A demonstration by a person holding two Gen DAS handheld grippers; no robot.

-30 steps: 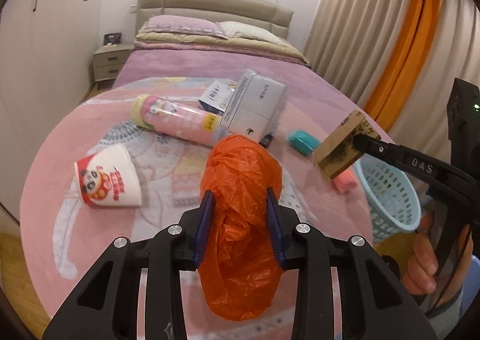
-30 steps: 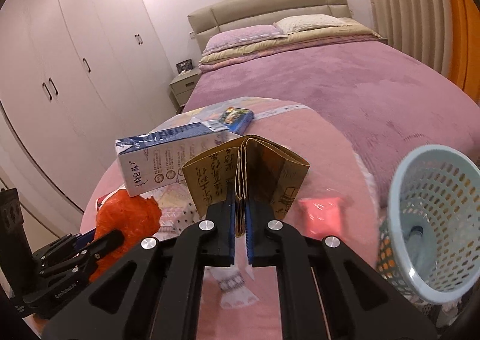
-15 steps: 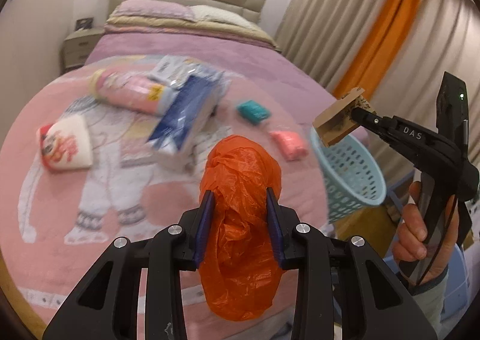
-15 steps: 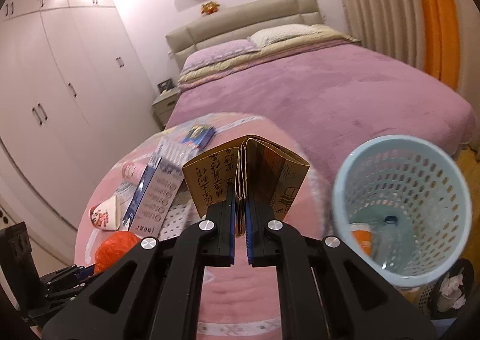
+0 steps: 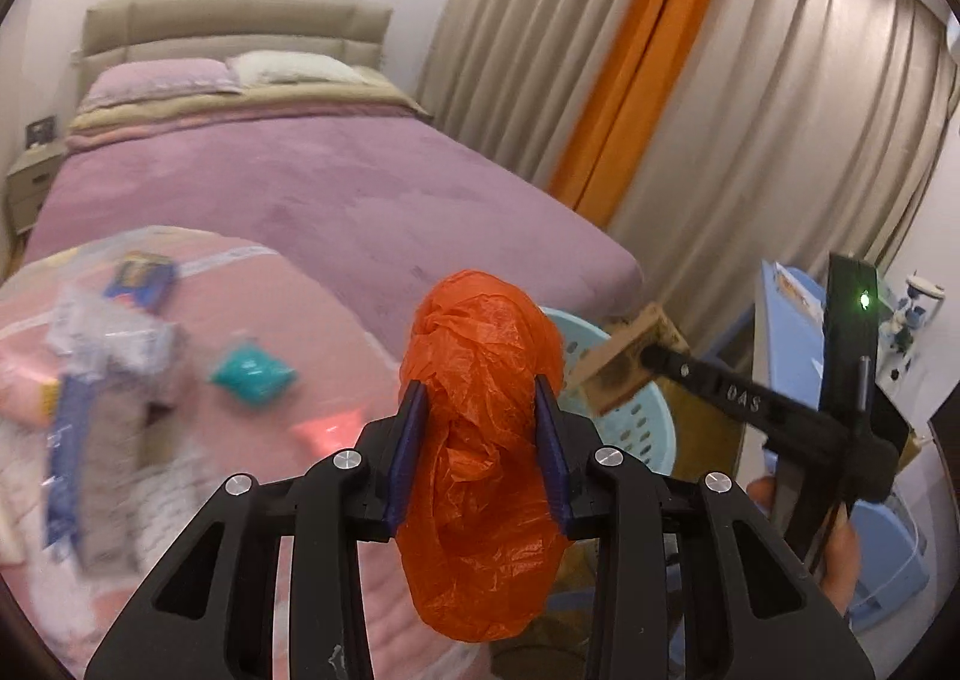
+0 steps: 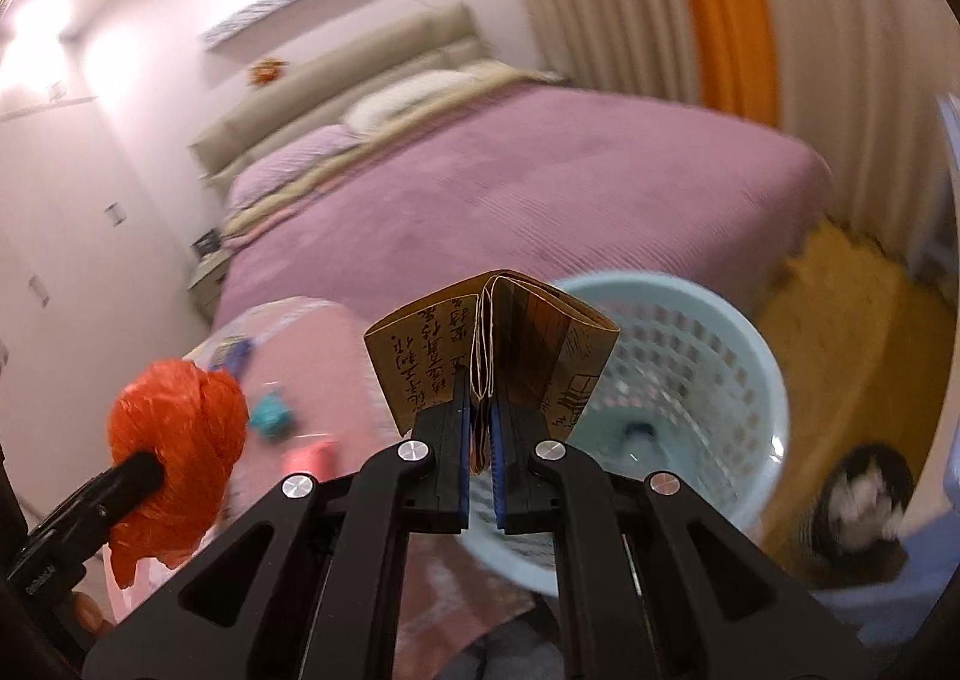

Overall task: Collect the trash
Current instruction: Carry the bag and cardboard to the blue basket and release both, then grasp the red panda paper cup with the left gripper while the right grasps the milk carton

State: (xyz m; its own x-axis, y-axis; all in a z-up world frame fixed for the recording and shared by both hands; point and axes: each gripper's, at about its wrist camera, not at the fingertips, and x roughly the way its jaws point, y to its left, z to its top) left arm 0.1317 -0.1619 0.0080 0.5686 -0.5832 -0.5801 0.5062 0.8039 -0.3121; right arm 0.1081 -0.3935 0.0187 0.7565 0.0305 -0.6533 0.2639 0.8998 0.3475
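Over the foot of the bed, both hands are carrying trash toward the light-blue basket (image 6: 690, 356). L gripper (image 5: 480, 434) is clamping the orange plastic bag (image 5: 480, 440); basket sits just behind it at approx. 2 o'clock. R gripper (image 6: 480, 428) is pinching the folded brown paper packet (image 6: 492, 344) tight, basket at 3 o'clock, a bottle (image 6: 639, 434) already inside. Neither load dropped yet. Still waiting on pink blanket (image 5: 312, 356): teal packet (image 5: 252, 377), pink packet (image 5: 327, 431), blurred cartons at 9 o'clock. Est. under halfway.
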